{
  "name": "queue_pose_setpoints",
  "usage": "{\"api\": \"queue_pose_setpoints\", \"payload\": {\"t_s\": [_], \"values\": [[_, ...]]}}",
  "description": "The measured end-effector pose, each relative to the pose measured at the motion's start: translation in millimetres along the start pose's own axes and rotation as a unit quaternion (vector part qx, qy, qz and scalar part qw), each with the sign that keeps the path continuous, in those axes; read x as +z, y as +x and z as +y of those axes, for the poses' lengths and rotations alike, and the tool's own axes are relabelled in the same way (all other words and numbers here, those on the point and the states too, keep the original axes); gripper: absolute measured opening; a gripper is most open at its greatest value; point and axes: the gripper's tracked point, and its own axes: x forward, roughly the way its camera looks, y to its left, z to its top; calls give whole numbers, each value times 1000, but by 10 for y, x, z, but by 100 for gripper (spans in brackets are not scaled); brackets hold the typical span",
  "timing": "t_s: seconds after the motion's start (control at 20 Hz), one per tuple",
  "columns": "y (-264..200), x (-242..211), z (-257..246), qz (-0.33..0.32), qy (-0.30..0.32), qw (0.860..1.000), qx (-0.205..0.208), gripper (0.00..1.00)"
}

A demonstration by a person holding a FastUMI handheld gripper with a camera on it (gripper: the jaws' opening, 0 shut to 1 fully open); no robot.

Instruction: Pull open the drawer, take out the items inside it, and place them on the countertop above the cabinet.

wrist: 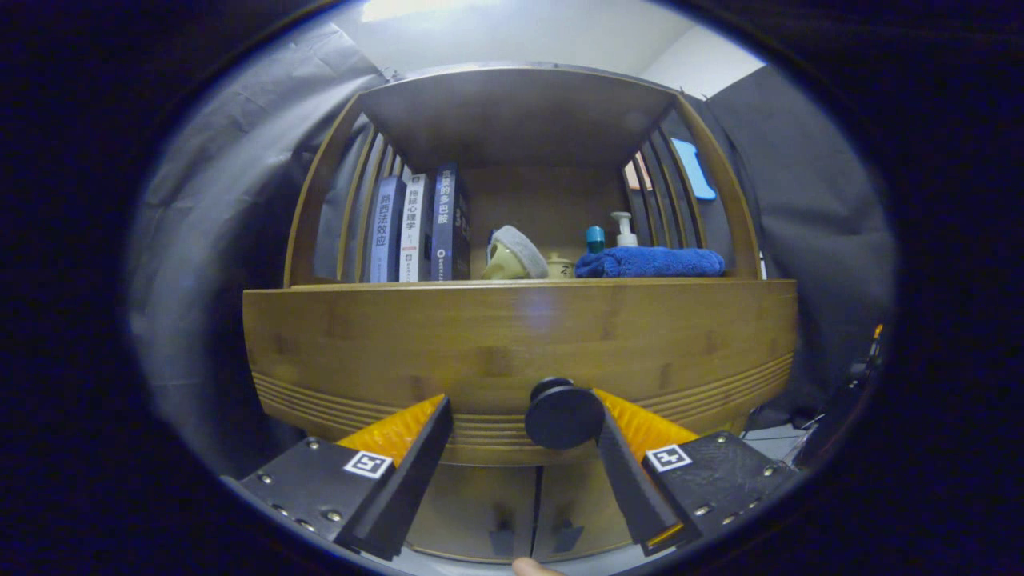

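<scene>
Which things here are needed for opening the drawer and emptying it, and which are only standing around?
Needed:
- drawer, closed
- black knob, between the fingers, nearer one finger
- gripper, open
- countertop

Standing around:
- three books
- blue towel
- pump bottle
- lower doors

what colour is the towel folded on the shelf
Blue: the towel lies beside the books, clearest in the gripper view.

Blue towel (650, 262), black knob (564, 416), brown wooden drawer (512, 344)

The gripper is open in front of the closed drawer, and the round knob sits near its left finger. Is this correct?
Not quite. In the gripper view, the open gripper faces the closed drawer, but the round knob sits near its right finger, not the left.
</scene>
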Motion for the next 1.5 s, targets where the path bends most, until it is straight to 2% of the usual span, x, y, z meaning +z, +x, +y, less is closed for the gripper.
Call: {"api": "queue_pose_setpoints", "payload": {"t_s": [0.45,0.75,0.85,0.95,1.2,1.5], "values": [[326,-23,8,-26,-1,1000,3,100],[429,-34,26,-8,-10,1000,-2,99],[415,-16,33,-1,-3,1000,-6,99],[391,145,-34,-26,-21,999,-22,99],[209,440,-46,-40,-61,997,-27,99],[-133,804,-146,10,-91,995,-29,99]]}}
